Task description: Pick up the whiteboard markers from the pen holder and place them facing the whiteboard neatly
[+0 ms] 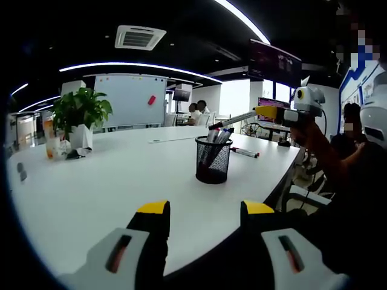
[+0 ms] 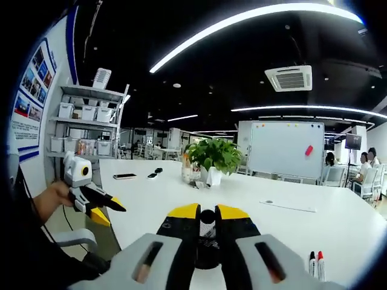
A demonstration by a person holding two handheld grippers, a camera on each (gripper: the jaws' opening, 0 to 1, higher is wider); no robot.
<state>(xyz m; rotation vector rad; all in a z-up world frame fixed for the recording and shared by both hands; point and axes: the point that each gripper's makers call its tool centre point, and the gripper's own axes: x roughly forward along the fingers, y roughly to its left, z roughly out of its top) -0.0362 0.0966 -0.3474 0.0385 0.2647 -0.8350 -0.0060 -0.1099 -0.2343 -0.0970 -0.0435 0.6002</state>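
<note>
A black mesh pen holder [image 1: 213, 160] stands on the white table [image 1: 109, 193] with several markers [image 1: 216, 136] upright in it. My right gripper [image 1: 261, 113] hovers above and right of it, shut on a grey whiteboard marker [image 1: 233, 119] that points left over the holder. In the right gripper view that gripper [image 2: 207, 211] has its jaws closed on the marker's dark end, with the pen holder [image 2: 207, 257] just beyond. My left gripper [image 1: 205, 208] is open and holds nothing, near the table's front edge; it appears as the left gripper [image 2: 112, 215] in a hand. Two markers [image 2: 314, 264] lie side by side on the table.
A whiteboard [image 1: 130, 99] stands beyond the far end of the table, with a potted plant [image 1: 80, 115] near it. Phones [image 2: 124, 176] and a paper sheet [image 2: 287, 205] lie on the table. People sit at the back. Shelving [image 2: 87, 127] lines the wall.
</note>
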